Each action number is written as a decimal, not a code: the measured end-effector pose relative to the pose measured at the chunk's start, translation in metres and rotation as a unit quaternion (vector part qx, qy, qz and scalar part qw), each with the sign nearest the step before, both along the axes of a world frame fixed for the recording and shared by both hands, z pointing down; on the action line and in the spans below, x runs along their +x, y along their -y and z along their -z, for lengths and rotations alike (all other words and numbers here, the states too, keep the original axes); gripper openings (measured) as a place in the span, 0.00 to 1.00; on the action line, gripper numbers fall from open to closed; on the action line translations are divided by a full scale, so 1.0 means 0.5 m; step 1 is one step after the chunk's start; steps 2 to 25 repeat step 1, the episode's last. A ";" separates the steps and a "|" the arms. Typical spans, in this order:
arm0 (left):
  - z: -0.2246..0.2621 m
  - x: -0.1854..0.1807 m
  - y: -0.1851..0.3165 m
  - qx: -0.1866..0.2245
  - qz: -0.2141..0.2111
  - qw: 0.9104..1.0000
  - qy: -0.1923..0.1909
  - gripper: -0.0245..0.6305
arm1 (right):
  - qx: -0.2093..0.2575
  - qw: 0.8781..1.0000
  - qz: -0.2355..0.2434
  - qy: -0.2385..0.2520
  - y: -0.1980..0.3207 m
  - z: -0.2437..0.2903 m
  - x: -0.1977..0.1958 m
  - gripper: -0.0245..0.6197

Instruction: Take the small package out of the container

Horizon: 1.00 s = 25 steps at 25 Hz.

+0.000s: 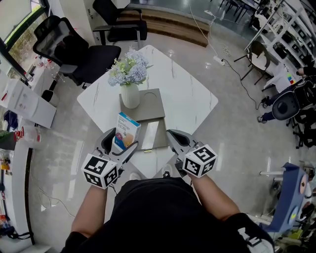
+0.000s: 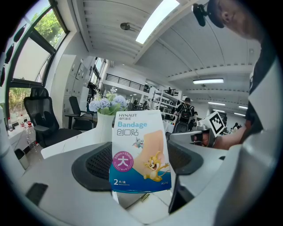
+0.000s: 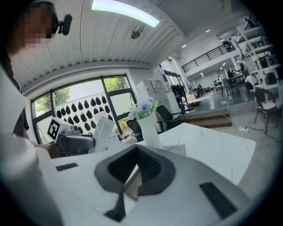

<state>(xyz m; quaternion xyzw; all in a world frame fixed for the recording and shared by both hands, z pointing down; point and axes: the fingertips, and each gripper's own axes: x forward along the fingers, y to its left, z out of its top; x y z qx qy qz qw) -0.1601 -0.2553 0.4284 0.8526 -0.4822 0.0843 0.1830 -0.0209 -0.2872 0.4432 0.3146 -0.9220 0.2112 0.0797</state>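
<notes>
White worktop fills mid-frame. At lower left, the left tool clamps the bandage packet upright; the right tool looks nearly closed. The packet seems light, thin, crushable card, best gripped gently near its lower edge.

Glossy pale floor, white marble table — black office chairs beyond its far-left edge; tall windows, ceiling striplight.

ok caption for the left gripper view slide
Left claw shut on a bandage packet, vase of flowers on the table behind

Glossy package; container maybe matt card; marble-look table.
</notes>
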 end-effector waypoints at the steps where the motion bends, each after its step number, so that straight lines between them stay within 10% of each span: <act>1: -0.001 0.000 0.000 0.000 0.000 1.000 0.001 0.63 | 0.000 1.000 0.000 0.000 0.000 0.000 0.000 0.04; 25: -0.001 0.000 0.000 0.000 0.000 1.000 0.001 0.63 | 0.000 1.000 0.000 0.000 0.000 0.000 0.000 0.04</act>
